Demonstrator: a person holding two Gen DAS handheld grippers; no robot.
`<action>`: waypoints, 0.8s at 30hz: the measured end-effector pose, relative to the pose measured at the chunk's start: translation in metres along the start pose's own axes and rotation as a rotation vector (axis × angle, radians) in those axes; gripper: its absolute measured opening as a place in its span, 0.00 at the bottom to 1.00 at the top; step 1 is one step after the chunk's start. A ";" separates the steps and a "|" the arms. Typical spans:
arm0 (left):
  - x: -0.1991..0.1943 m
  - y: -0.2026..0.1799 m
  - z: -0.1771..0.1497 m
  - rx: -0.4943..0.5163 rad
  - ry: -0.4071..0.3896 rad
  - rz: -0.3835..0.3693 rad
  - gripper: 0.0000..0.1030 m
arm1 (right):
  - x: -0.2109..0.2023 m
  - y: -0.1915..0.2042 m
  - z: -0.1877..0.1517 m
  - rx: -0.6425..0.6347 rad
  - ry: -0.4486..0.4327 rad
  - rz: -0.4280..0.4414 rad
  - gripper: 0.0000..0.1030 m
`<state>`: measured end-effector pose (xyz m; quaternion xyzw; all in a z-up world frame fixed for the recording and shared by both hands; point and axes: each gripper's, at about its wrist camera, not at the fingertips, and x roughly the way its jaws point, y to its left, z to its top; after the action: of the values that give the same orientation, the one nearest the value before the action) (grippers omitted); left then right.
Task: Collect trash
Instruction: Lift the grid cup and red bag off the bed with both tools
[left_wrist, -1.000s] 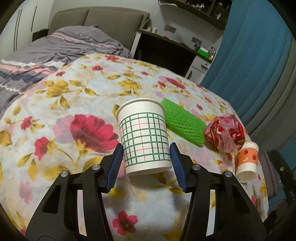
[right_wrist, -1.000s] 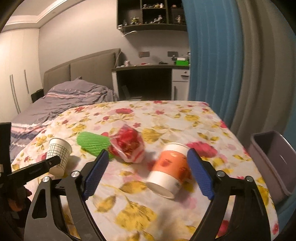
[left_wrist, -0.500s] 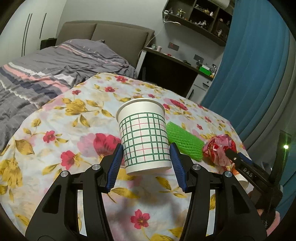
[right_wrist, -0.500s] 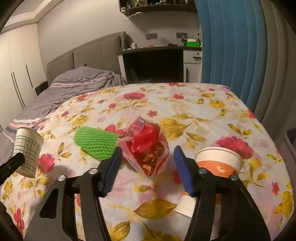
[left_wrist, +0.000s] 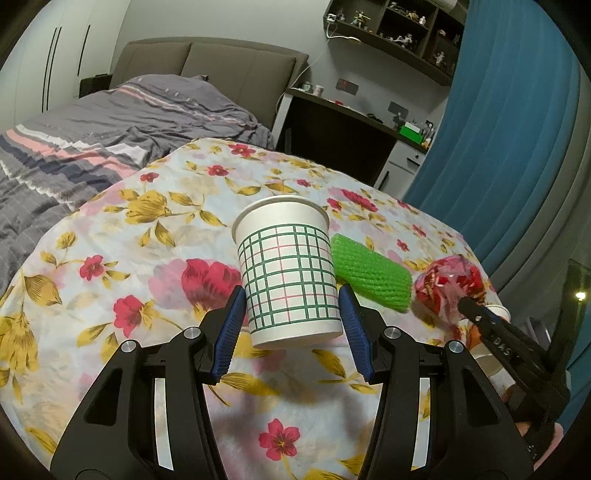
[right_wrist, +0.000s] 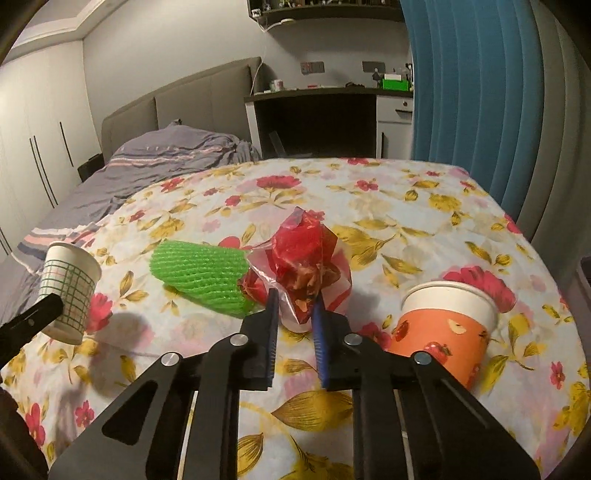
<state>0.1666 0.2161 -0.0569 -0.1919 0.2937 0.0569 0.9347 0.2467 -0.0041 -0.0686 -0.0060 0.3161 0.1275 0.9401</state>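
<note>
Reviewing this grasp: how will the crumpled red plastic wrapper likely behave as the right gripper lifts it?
The red plastic wrapper looks thin and crinkled, so probably light and floppy, crushing as the right gripper closes its jaws on it. Glossy film may slip; loose folds could dangle.

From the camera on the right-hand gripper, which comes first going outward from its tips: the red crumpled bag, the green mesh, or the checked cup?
Going out from the right gripper, whose jaws are closing:
1. Red crumpled bag: its lower end lies between the tips, dead ahead.
2. Green mesh: just left of the bag, touching it.
3. Checked cup: far left, lifted off the cloth in the left gripper.
</note>
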 end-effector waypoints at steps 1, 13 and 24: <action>0.000 0.000 0.000 -0.001 0.001 -0.001 0.49 | -0.005 0.000 0.000 0.001 -0.009 0.002 0.16; -0.016 -0.013 -0.004 0.021 -0.020 -0.009 0.49 | -0.075 -0.003 -0.006 0.000 -0.119 0.043 0.15; -0.044 -0.040 -0.011 0.062 -0.047 -0.035 0.49 | -0.138 -0.019 -0.020 0.015 -0.198 0.046 0.15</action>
<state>0.1336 0.1748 -0.0270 -0.1667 0.2700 0.0360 0.9476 0.1335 -0.0563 -0.0042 0.0210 0.2227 0.1464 0.9636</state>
